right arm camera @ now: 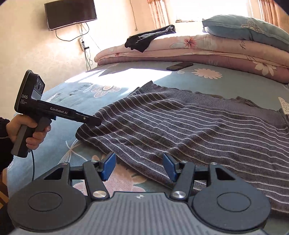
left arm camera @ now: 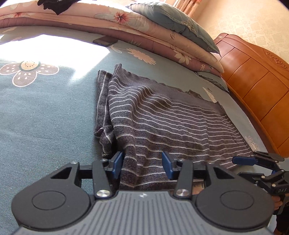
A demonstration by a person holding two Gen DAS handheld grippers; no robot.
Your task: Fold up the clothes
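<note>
A grey sweater with thin white stripes lies spread on the blue-green flowered bedsheet, its left side folded over with a sleeve bunched beneath. My left gripper stands open at the sweater's near edge; fabric lies between its blue pads and they do not squeeze it. From the right wrist view the left gripper hovers at the sweater's left corner, a hand on its grip. My right gripper is open over the sweater's near hem, holding nothing. The right gripper also shows at the sweater's right edge.
A dark phone lies on the sheet behind the sweater. Folded pink flowered quilts with a blue-green pillow and a black garment are stacked beyond. A wooden headboard borders the right. A TV hangs on the wall.
</note>
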